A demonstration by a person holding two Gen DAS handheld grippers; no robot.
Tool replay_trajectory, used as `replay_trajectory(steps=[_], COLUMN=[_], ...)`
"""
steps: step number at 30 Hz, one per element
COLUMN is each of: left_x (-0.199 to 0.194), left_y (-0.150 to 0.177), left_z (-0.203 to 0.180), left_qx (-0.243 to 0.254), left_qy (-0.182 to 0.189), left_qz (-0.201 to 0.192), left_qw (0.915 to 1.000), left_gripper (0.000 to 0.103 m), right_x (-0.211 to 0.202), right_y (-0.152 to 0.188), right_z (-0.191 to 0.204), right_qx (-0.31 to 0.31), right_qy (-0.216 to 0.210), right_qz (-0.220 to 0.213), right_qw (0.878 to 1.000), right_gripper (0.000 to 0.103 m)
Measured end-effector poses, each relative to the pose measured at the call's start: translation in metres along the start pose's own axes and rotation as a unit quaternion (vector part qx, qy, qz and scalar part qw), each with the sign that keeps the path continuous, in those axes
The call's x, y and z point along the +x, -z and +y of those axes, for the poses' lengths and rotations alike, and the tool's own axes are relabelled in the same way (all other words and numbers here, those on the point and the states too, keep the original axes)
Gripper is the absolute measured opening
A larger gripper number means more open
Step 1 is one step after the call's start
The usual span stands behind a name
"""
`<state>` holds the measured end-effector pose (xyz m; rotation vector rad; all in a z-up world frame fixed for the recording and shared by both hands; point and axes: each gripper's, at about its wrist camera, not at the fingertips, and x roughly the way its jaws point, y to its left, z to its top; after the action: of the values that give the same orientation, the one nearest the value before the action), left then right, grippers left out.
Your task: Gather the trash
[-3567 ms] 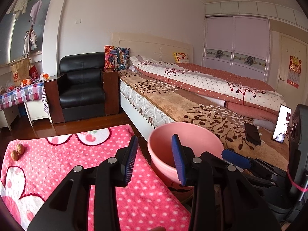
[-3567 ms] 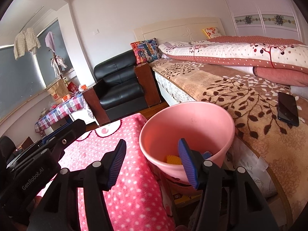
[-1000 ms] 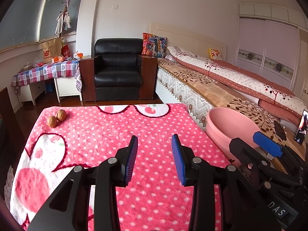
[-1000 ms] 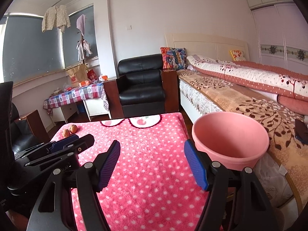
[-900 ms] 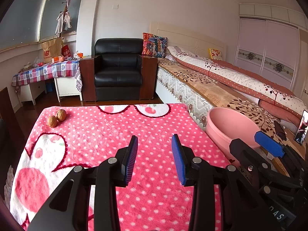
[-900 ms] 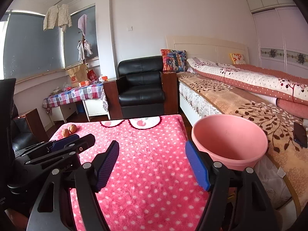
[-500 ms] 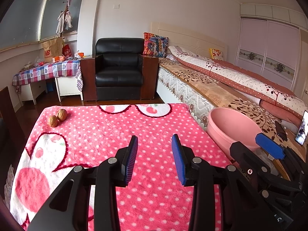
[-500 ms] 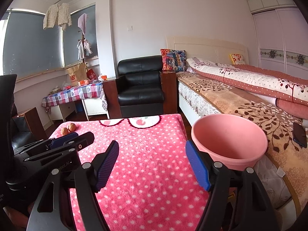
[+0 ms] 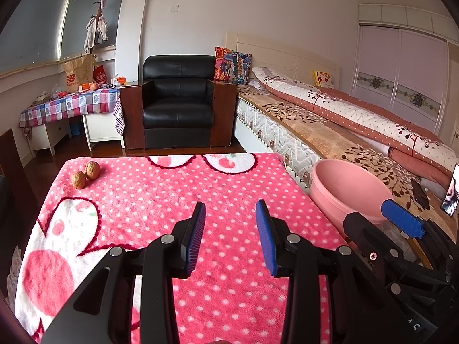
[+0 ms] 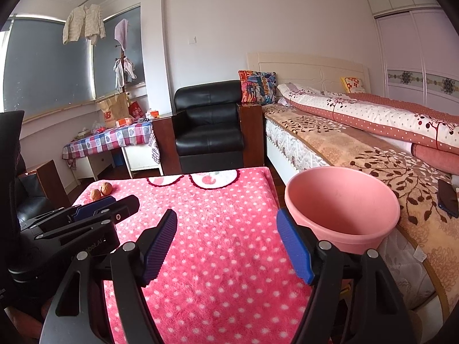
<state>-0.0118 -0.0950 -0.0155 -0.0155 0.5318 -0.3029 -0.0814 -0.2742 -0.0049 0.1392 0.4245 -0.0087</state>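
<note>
Two walnuts (image 9: 85,175) (image 10: 101,190) lie side by side at the far left corner of the pink polka-dot blanket (image 9: 160,200) (image 10: 218,215) that covers the table. A pink plastic basin (image 9: 348,190) (image 10: 341,209) stands just off the table's right edge, beside the bed. My left gripper (image 9: 231,229) hovers open over the blanket's middle with nothing between its blue pads. My right gripper (image 10: 226,239) is open and empty too, near the basin's left side. Each gripper shows at the edge of the other's view.
A bed (image 9: 330,132) with a rolled floral quilt runs along the right, a dark phone (image 10: 447,199) lying on it. A black armchair (image 9: 178,100) stands beyond the table's far edge. A side table with a checked cloth (image 9: 71,104) stands at the back left.
Compared with the oldest frames, both grippers have pulled back from the basin to over the blanket. Over the last second nothing has visibly moved.
</note>
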Motion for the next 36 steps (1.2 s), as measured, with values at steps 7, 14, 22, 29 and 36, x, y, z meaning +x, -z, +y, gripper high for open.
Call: replay_trajectory(steps=[7,14,22,29,36], left_x=[0.001,0.005,0.009,0.013,0.016], left_y=[0.0,0.003,0.004,0.003,0.002], left_z=[-0.001,-0.001,-0.003,-0.003,-0.003], left_qx=[0.001,0.003,0.004,0.004,0.003], left_qy=[0.0,0.0,0.0,0.0,0.0], left_qz=[0.001,0.006,0.012,0.017,0.02], left_qw=[1.0,1.0,0.9999,0.9998,0.9998], left_gripper=[0.037,0.037,0.037,0.037,0.037], right_x=[0.003,0.006,0.009,0.015,0.02], right_y=[0.001,0.004,0.005,0.004,0.002], right_z=[-0.001,-0.002,-0.004,-0.005,-0.005], right_qx=[0.001,0.005,0.01,0.012,0.012], right_qy=[0.001,0.002,0.002,0.001,0.0], right_qz=[0.001,0.006,0.013,0.017,0.02], right_qw=[1.0,1.0,1.0,1.0,1.0], right_gripper=[0.071,0.071,0.071,0.071,0.071])
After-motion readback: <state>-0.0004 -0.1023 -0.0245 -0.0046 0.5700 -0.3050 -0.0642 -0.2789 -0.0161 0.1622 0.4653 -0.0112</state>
